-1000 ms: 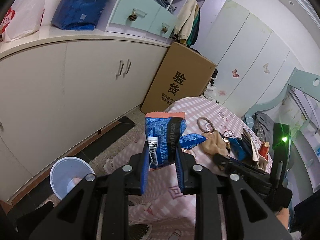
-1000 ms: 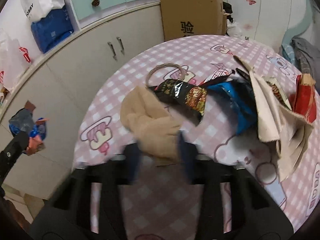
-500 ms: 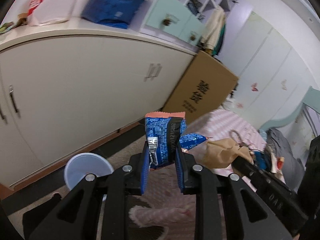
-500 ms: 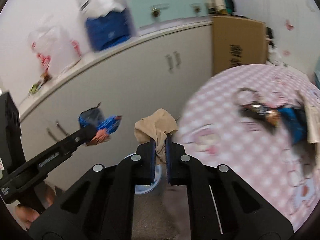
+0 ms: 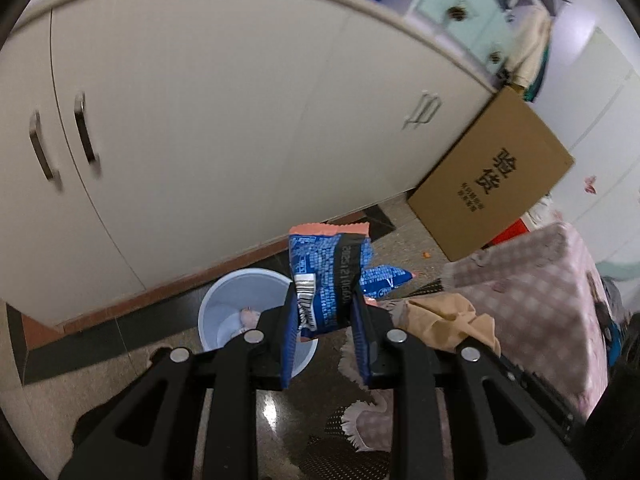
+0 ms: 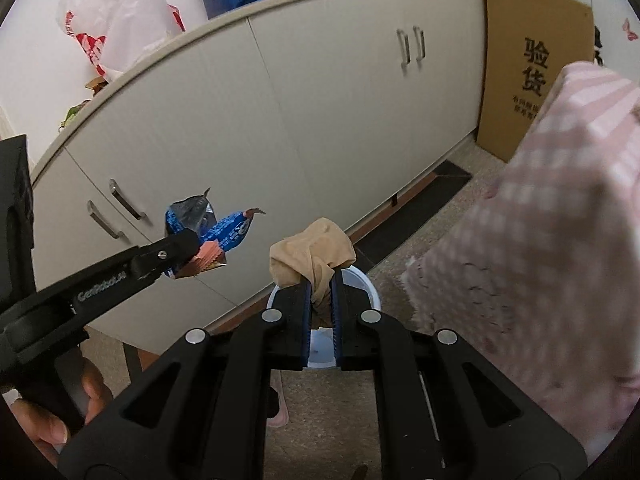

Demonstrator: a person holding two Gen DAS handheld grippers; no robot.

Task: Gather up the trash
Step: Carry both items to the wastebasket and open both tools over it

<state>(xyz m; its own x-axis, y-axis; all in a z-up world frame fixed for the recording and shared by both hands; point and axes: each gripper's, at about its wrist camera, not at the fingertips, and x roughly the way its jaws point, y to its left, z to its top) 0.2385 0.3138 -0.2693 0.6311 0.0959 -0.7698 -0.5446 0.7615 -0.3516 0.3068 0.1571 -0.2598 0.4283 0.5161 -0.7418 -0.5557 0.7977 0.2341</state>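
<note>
My left gripper (image 5: 325, 312) is shut on a blue snack wrapper (image 5: 328, 276) with an orange edge and holds it in the air above the light blue trash bin (image 5: 232, 300) on the floor. The wrapper also shows in the right wrist view (image 6: 212, 236). My right gripper (image 6: 322, 292) is shut on a crumpled beige stocking (image 6: 312, 256), held above the same bin (image 6: 364, 284). The stocking also shows in the left wrist view (image 5: 448, 320), to the right of the wrapper. Some trash lies inside the bin.
A long white cabinet (image 5: 200, 120) runs behind the bin. A cardboard box (image 5: 492, 184) leans against it. The table with the pink checked cloth (image 6: 540, 240) stands at the right, its edge close to the bin. Plastic bags (image 6: 112, 28) sit on the cabinet top.
Both grippers have swung away from the table top and down toward the floor, carrying the wrapper and the stocking. The bin is now right under them.
</note>
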